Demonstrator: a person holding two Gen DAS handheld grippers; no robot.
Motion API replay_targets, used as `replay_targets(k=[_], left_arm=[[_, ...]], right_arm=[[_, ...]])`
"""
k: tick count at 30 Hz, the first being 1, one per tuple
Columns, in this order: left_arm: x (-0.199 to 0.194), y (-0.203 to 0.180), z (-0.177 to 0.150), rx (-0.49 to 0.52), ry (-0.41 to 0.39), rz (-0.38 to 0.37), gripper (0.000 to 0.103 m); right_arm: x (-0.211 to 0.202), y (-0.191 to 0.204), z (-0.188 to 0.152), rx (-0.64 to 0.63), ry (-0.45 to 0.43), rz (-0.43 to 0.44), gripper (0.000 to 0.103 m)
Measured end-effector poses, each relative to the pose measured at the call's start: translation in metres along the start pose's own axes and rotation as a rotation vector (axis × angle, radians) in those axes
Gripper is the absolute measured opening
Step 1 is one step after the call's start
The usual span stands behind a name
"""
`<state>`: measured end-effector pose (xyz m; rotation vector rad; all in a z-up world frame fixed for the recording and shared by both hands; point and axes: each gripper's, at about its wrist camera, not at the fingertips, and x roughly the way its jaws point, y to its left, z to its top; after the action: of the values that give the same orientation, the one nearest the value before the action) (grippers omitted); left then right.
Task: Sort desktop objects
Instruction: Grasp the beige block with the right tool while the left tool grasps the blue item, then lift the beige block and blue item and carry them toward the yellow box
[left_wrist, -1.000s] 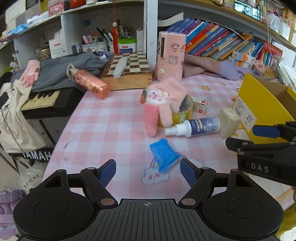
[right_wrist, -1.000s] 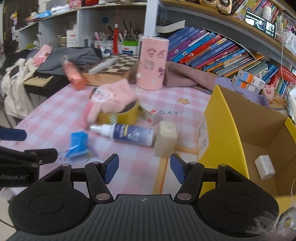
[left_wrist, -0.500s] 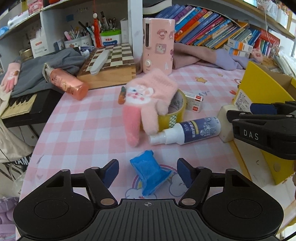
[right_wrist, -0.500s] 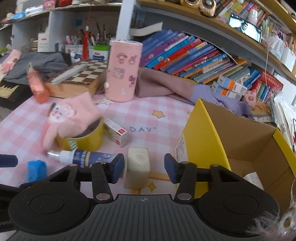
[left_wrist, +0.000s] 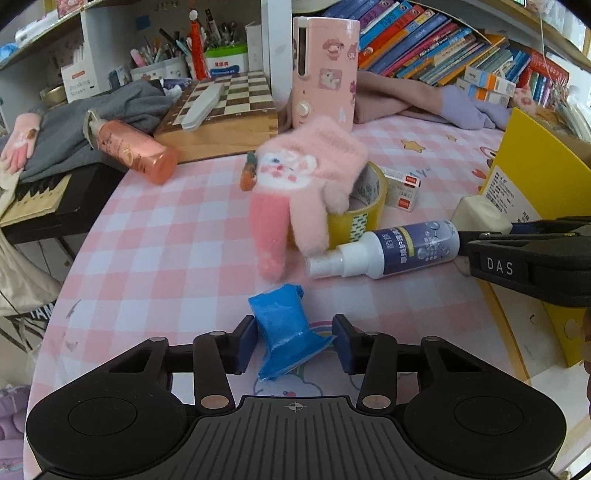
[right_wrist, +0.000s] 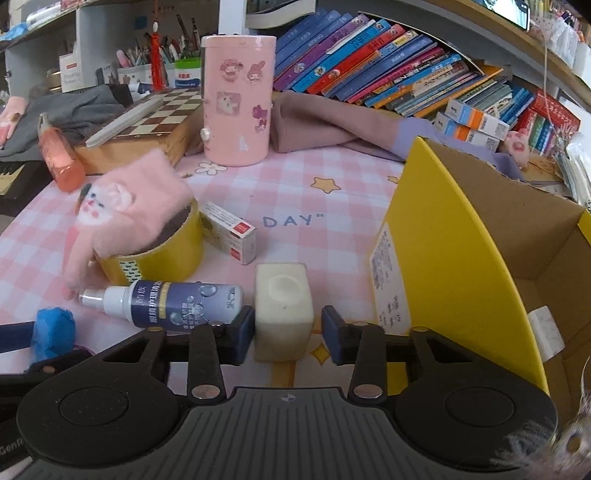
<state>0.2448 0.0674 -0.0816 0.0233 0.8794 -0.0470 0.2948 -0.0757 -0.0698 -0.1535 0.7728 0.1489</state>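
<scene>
— So where do the two grippers stand?

— Left gripper (left_wrist: 294, 339) has the blue packet (left_wrist: 284, 330) between its narrowing fingers; the left pad touches, the right sits just off its flared end.

— And the right gripper (right_wrist: 288, 330)?

— Its jaws have been closing round the cream block (right_wrist: 283, 308) beside the yellow cardboard box (right_wrist: 439, 243): one pad touching, the other a hair off. A spray bottle (right_wrist: 166, 303) lies alongside.

Ahead of left jaws: spray bottle (left_wrist: 388, 251), glove (left_wrist: 306, 192) on tape roll (left_wrist: 365, 206) block; open cloth leftward. Right of right jaws: yellow box (right_wrist: 436, 236) wall.
</scene>
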Motion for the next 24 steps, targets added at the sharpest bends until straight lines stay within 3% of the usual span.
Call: replay_targets(k=[7,17,24], left_arm=[[-0.014,0.012,-0.003,-0.025,-0.03,-0.036,0.03],[-0.063,0.03,-0.01,-0.097,-0.109,-0.031,0.028],[-0.096,0.03,-0.009,-0.116,-0.171,-0.056,0.028]], right_arm=[[-0.01,0.0,-0.001,-0.004,-0.012,0.03,0.024],[-0.045,-0.003,-0.001,0.017,-0.071,0.079,0.024],[-0.084,-0.005,-0.003,-0.011,-0.163,0.113,0.023]])
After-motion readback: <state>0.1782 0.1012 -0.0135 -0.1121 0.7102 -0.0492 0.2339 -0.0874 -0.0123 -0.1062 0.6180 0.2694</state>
